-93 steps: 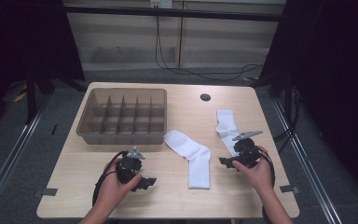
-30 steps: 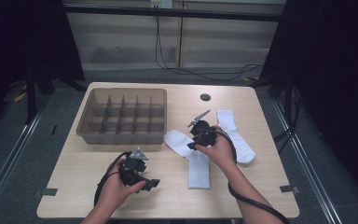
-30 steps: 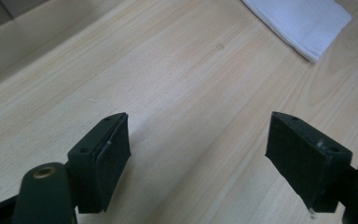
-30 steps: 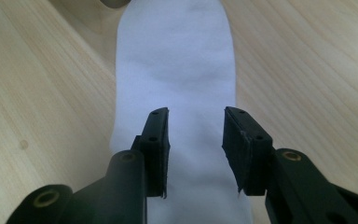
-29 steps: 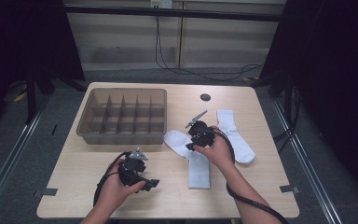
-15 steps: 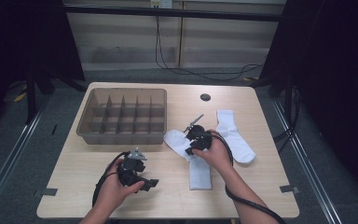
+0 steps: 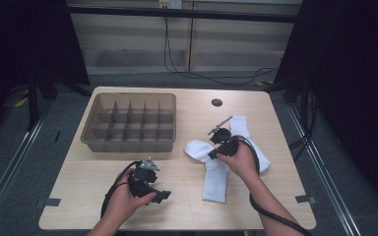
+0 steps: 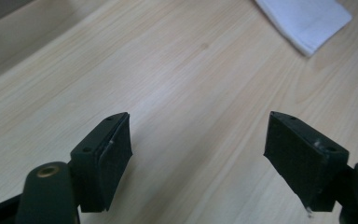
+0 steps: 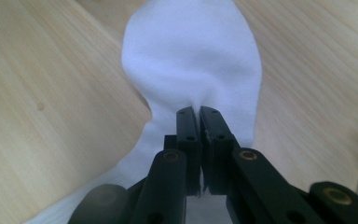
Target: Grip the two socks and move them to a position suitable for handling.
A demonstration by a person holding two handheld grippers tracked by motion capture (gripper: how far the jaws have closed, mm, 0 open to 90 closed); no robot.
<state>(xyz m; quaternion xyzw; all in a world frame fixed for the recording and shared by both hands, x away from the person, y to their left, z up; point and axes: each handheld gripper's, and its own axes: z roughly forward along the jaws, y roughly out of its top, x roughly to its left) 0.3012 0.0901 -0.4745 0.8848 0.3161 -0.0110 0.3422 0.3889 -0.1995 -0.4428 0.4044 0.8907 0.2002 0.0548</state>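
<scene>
- A pale wooden table (image 7: 103,196) seen from above, with a person's forearms reaching in from the near edge
- The right gripper (image 9: 198,112) has just been closing; its jaws now pinch a fold of a white sock (image 9: 191,60) that lies bent near the table's middle
- A second white sock (image 7: 248,137) lies just beside it, partly under the right hand
- The left gripper (image 8: 198,144) hovers over bare wood near the front edge, jaws spread wide, holding nothing
- A brown divided tray (image 7: 128,140) sits at the back left, well apart from the socks
</scene>
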